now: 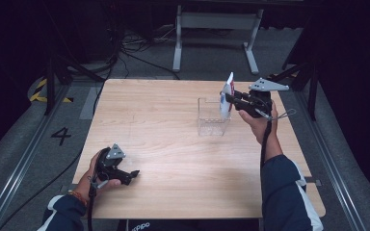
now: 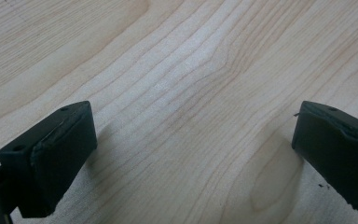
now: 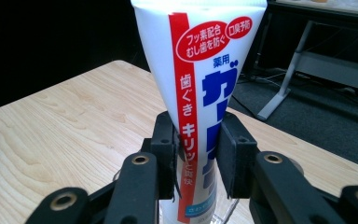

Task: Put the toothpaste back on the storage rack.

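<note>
My right gripper (image 1: 227, 99) is shut on a white toothpaste tube (image 1: 227, 96) with a red stripe and blue lettering, held upright with its flat crimped end up. The tube's lower end reaches into the clear plastic box (image 1: 211, 120) at the table's right centre. In the right gripper view the tube (image 3: 200, 70) stands between the two black pads (image 3: 235, 154), squeezed at its lower half. My left gripper (image 1: 134, 174) rests low at the table's front left, its jaws wide apart over bare wood (image 2: 191, 116), nothing between them.
The wooden table (image 1: 164, 159) carries just the clear box. Beyond the far edge stand a grey frame's legs (image 1: 178, 43) and floor cables (image 1: 125, 48). A yellow-black taped mark (image 1: 41, 91) and a floor number 4 (image 1: 60, 135) lie to the left.
</note>
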Motion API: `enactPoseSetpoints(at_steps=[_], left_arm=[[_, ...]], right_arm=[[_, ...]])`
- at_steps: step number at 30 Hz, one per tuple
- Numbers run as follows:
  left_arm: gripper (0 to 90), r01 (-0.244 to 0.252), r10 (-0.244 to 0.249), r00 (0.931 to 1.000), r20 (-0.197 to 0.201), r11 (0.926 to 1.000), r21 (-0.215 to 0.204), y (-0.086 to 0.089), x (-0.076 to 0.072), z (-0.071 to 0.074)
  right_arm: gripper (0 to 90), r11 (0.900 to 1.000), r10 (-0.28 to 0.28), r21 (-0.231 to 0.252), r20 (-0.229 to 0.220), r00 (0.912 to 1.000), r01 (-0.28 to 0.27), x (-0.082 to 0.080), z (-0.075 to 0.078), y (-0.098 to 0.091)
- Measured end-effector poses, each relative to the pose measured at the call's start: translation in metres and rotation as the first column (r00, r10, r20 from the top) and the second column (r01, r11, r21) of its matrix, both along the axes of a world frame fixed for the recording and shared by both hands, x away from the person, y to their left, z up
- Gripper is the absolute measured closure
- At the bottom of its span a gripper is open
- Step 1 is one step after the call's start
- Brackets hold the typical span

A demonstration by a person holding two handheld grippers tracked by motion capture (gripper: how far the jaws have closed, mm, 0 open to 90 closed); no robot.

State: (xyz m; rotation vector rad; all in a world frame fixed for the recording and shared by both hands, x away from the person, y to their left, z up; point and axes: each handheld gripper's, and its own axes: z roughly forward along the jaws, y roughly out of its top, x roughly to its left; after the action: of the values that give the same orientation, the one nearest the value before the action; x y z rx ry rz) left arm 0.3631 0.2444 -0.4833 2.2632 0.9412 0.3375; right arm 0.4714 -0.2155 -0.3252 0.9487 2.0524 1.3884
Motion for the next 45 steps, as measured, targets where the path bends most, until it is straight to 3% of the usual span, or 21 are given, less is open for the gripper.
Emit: enactPoseSetpoints(at_steps=[17,19,21,30,45], left_arm=[[0.3,0.002,-0.002,1.0000,0.000,1.0000,-0.001,0.000,0.000,0.000],[0.3,0.001,-0.001,1.0000,0.000,1.0000,-0.002,0.000,0.000,0.000],[0.3,0.001,-0.001,1.0000,0.000,1.0000,-0.002,0.000,0.000,0.000],[0.3,0.008,-0.008,0.9999,0.007,1.0000,0.005,0.000,0.001,0.000],[0.3,0.007,-0.007,1.0000,0.006,1.0000,0.004,0.000,0.001,0.000]], right_arm=[[71.8,0.9993,-0.034,-0.017,-0.032,0.9989,0.034,0.018,-0.020,0.007],[73.8,0.9993,-0.036,-0.012,-0.039,0.9986,0.036,0.019,-0.024,0.007],[84.6,0.9993,-0.036,0.011,-0.033,0.9988,0.036,0.020,-0.029,0.006],[83.2,0.9996,-0.027,-0.008,-0.018,0.9995,0.027,0.016,-0.027,0.010],[81.7,0.9994,-0.025,-0.023,-0.047,0.9986,0.024,0.013,-0.036,0.006]])
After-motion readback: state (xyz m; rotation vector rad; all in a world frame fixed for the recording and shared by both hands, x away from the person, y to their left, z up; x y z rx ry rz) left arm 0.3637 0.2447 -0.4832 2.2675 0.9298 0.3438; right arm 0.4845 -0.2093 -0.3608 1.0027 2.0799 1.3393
